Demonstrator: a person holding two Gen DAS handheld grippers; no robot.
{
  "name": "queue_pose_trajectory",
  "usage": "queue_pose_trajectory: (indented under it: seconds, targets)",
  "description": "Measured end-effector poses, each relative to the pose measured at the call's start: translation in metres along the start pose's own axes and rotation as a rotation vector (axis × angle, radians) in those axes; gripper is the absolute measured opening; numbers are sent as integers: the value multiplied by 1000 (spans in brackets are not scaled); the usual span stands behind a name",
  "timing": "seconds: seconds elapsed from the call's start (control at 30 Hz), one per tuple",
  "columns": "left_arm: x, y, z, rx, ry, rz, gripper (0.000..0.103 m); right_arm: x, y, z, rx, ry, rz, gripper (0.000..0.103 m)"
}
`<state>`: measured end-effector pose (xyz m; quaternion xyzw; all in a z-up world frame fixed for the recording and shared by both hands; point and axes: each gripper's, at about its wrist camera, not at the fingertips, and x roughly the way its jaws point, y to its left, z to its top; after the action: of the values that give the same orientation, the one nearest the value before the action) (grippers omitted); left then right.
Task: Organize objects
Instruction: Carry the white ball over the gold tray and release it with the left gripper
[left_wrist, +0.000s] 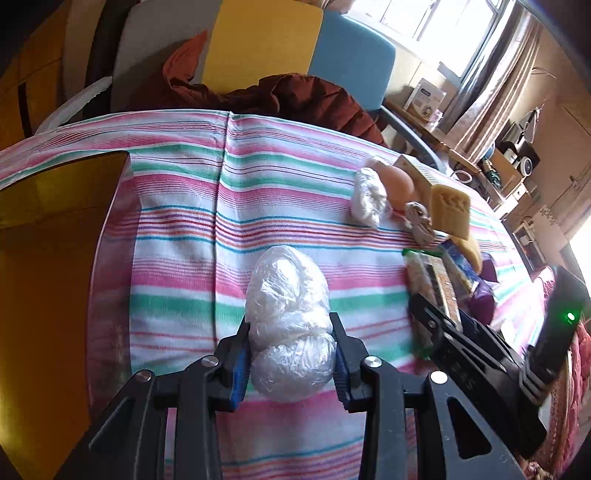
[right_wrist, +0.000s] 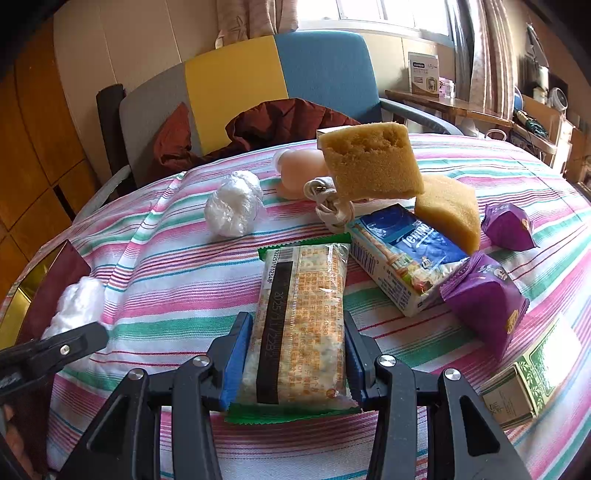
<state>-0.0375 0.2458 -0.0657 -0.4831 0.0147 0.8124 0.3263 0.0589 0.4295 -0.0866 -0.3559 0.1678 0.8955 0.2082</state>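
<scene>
On the striped tablecloth (left_wrist: 295, 155) that covers the table, the left claw (left_wrist: 291, 354) pinches a white plastic-wrapped bundle (left_wrist: 288, 295) between its blue pads, the bundle resting on the cloth and reaching forward past the fingertips. To its left stands a yellow-brown translucent container (left_wrist: 55, 258), its wall just beside the cloth's edge. In the right wrist view, the right claw (right_wrist: 297, 365) grips a clear snack packet with green sealed ends (right_wrist: 301, 314) across its width, the pads pressed against both long sides while the packet lies flat on the cloth. Just beyond it, a blue Tempo tissue pack (right_wrist: 402, 258) lies at a slant, touching a purple wrapped snack (right_wrist: 487, 299) at its right end; a second purple snack (right_wrist: 508, 227) sits farther back. Two yellow sponges are near the tissue pack: one (right_wrist: 371, 162) tilted up on edge, the other (right_wrist: 450, 210) lying beside it. A peach-coloured rounded object (right_wrist: 295, 166), a coiled white cable (right_wrist: 330, 205) and a smaller white wrapped bundle (right_wrist: 232, 208) lie behind the packet. A green-printed box (right_wrist: 524, 380) rests at the right edge. Behind the table stands a grey, yellow and blue chair (right_wrist: 258, 81) with a dark red jacket (right_wrist: 280, 122) draped on it.
</scene>
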Motion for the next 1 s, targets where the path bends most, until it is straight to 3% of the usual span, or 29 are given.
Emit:
queue_pose_trajectory:
  seconds: [0.17, 0.4, 0.63, 0.83, 1.0]
  targets:
    - [-25, -3, -10, 27, -28, -25, 37, 1, 3, 0, -17, 4, -21, 46]
    - [-70, 7, -17, 39, -111, 0, 37, 0, 6, 0, -31, 4, -36, 46]
    - [-106, 55, -27, -54, -174, 45, 37, -2, 10, -2, -46, 1, -60, 46]
    - [-121, 106, -43, -134, -170, 125, 37, -9, 12, -8, -44, 0, -59, 46]
    - [-126, 144, -56, -191, -149, 185, 37, -20, 17, -17, -24, -2, -7, 45]
